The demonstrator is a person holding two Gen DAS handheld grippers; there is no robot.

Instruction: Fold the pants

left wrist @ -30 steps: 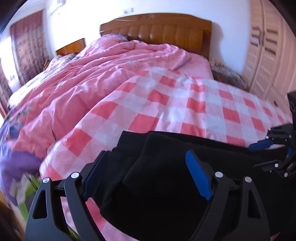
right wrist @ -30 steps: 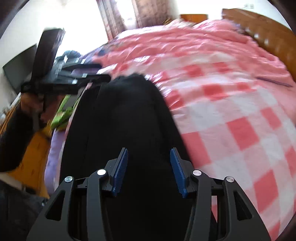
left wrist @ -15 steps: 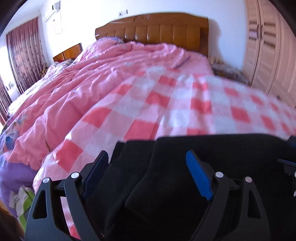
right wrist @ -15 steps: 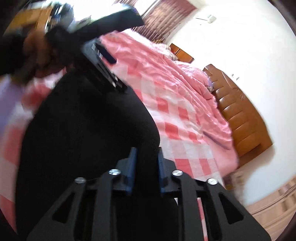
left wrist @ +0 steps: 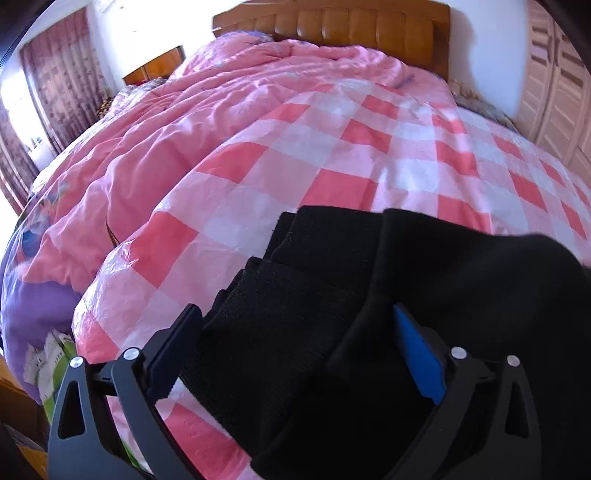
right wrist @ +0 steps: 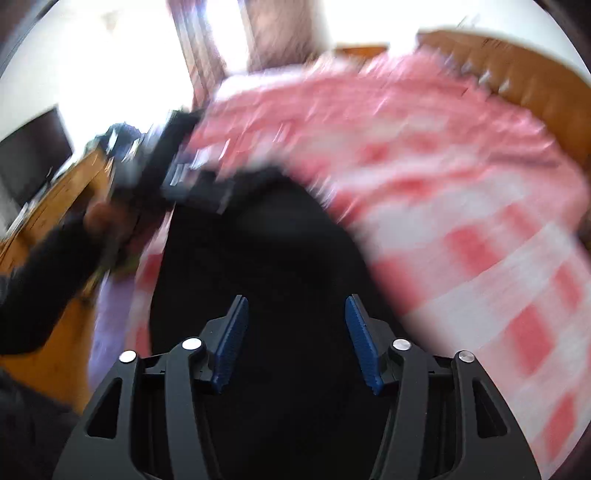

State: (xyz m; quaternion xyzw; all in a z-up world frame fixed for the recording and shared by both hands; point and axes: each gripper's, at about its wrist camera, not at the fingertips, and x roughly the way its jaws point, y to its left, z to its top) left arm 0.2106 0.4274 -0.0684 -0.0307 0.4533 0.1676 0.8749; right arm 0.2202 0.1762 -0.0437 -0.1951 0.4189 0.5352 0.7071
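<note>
A pair of black pants (left wrist: 424, 314) lies folded in layers on the near end of a bed, on a pink-and-white checked quilt (left wrist: 332, 147), in the left wrist view. At far left a purple sheet (left wrist: 33, 306) hangs over the bed's edge beside dark red curtains (left wrist: 55, 85); a plain pink duvet (left wrist: 166, 129) is bunched along the left half of the bed, running up to a wooden headboard (left wrist: 369, 33), with pale wardrobe doors (left wrist: 554, 96) at far right.

The left gripper (left wrist: 295, 343) is spread wide, its jaws having just been opening. The stacked cloth edges sit between them: the left finger (left wrist: 173, 347) stands just beside the fabric's edge over the quilt, while the blue pad of the right finger (left wrist: 417, 354) is partly tucked under a fold. The pads do not press the cloth; it is released.

The right wrist view is heavily blurred. At left a dark sleeve (right wrist: 40, 291) and the person's left hand (right wrist: 107, 218) carry the left gripper (right wrist: 184, 166) at the far end of the pants (right wrist: 258, 251), which run lengthwise down the frame with the quilt (right wrist: 480, 221) at right. In the foreground the right gripper (right wrist: 293, 339) has its jaws apart, having just been opening, above the black cloth; its blue pads (right wrist: 231, 343) stand clear with a gap between them, gripping nothing that can be made out
</note>
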